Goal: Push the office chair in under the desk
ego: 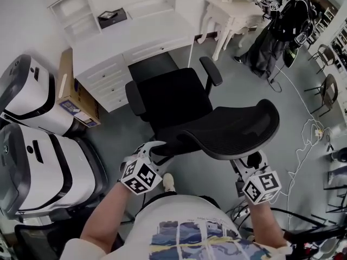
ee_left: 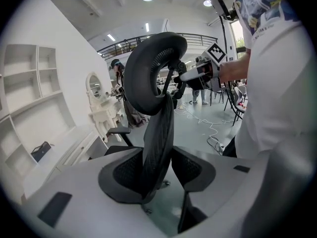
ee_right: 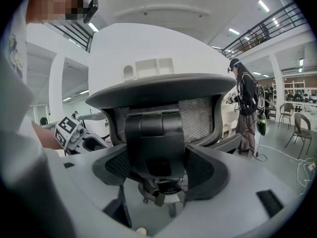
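The chair (ego: 179,99) has a black cloth seat and an open-weave mesh back on a matt plastic frame. The desk (ego: 135,37) is smooth white, like painted wood. The box (ego: 73,99) is plain brown cardboard. The floor (ego: 244,85) is smooth grey with a dull sheen. The shirt (ego: 190,229) is soft printed cloth

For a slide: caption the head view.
Behind the black mesh office chair, the left gripper and right gripper reach its backrest, white desk ahead.
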The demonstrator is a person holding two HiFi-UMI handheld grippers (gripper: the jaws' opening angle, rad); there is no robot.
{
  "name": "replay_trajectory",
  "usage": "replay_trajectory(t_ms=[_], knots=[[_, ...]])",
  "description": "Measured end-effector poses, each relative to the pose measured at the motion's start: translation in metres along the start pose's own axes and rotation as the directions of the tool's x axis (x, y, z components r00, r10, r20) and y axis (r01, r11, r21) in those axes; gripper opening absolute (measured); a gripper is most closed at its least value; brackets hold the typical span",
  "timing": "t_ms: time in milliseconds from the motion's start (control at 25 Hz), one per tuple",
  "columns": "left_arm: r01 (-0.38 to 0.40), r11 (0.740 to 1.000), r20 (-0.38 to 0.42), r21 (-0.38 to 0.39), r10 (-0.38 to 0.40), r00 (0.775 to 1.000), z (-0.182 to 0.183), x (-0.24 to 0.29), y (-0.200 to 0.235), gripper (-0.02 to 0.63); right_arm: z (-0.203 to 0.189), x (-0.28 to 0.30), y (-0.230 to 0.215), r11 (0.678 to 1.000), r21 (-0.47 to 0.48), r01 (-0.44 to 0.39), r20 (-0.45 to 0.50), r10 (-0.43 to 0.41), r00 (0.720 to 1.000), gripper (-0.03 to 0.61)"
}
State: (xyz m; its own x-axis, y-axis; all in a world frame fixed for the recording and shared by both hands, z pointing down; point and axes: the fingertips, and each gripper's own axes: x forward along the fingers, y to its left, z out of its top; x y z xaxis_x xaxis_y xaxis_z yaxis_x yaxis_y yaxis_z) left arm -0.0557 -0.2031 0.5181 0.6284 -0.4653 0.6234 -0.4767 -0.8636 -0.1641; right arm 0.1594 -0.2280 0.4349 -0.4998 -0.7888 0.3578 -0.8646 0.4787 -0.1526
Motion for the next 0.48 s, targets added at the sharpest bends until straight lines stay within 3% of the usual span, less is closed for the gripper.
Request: replay_trajectory(t_ms=[480], knots=[[0.003,1.000,0.009,0.016,-0.003,1.000,-0.003,0.014,0.058,0.193,0.021,0.055,-0.010,1.000,0.006,0.007,0.003,-0.007,1.000,0.327]])
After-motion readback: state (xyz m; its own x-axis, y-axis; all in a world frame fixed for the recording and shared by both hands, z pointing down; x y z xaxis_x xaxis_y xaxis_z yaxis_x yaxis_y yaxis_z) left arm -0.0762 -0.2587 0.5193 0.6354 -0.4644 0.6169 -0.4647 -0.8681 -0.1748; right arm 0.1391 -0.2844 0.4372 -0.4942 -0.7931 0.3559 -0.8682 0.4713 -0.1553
